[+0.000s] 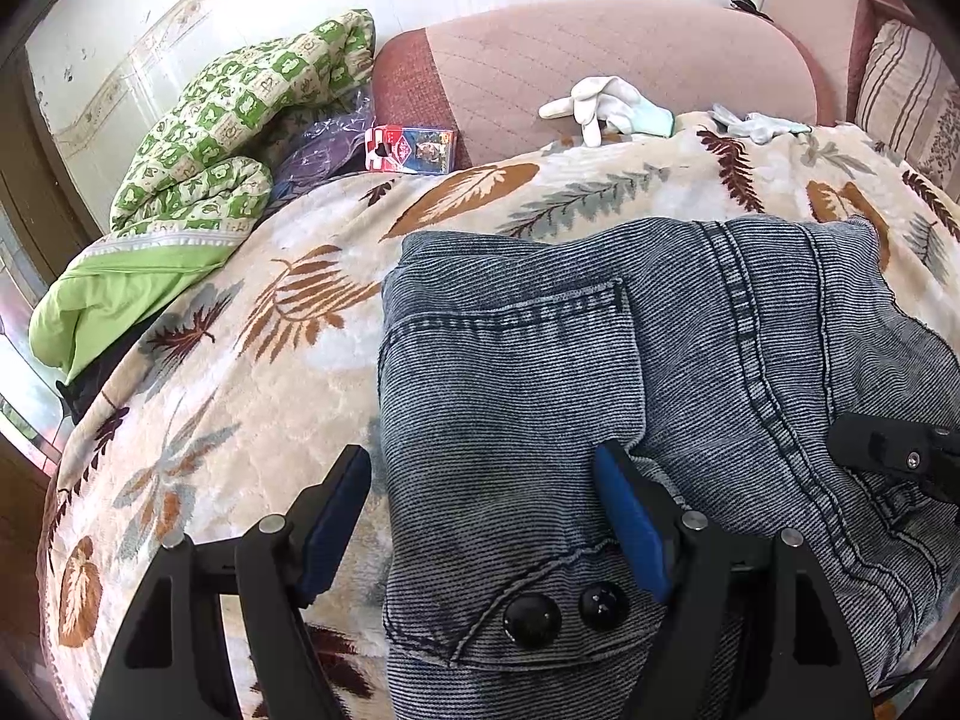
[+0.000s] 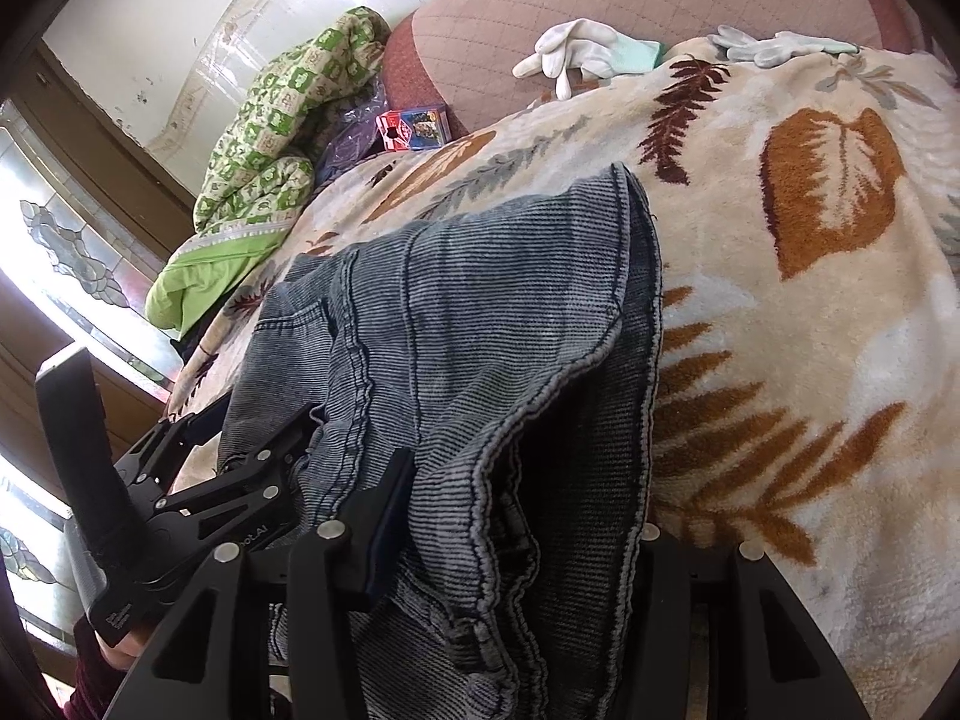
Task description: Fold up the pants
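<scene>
Left tool (image 1: 483, 516) gapes over pants (image 1: 600, 372); right tool's (image 2: 528, 516) grip unclear.

— What do the tools look like?
— Both are matte black: the left gripper (image 1: 483, 516) has blue pads (image 1: 630, 522) and silver pivot pins; the right gripper (image 2: 528, 516) matches.
— Any markings?
— White lettering on the left one's body and handle (image 2: 90, 480), seen from the right. Below the handle, a dark red sleeve (image 2: 90, 690).
</scene>
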Tool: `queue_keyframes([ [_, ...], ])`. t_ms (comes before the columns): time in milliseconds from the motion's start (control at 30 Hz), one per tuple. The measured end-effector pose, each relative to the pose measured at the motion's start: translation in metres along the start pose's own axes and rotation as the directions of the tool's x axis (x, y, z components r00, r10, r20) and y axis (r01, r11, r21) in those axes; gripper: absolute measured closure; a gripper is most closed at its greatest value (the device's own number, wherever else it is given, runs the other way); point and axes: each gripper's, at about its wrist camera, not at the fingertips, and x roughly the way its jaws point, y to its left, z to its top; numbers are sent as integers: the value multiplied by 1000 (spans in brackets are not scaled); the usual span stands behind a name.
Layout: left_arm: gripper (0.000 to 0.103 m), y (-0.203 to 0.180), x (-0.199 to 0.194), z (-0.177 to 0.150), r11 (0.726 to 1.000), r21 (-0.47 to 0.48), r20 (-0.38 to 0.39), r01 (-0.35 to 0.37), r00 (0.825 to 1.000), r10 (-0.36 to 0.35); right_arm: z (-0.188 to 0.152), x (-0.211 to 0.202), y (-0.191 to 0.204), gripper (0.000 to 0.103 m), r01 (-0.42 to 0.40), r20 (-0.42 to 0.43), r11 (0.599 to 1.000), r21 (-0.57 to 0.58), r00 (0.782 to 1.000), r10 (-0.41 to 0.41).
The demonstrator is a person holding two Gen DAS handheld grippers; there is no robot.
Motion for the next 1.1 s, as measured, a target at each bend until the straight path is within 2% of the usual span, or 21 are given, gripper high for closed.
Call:
queue_keyframes([
  [333,24,1,0,-1,1000,-13,-1,-1,1000,1,1,1,7,46,57,1,998,-15,998,-57],
  [600,24,1,0,-1,1000,-14,-1,-2,1000,2,0,1,19,37,161,17,985,-58,987,-160],
  [1100,22,12,-16,0,997,-74,-6,33,999,-34,1,-9,28,35,206,21,978,-42,979,-205],
])
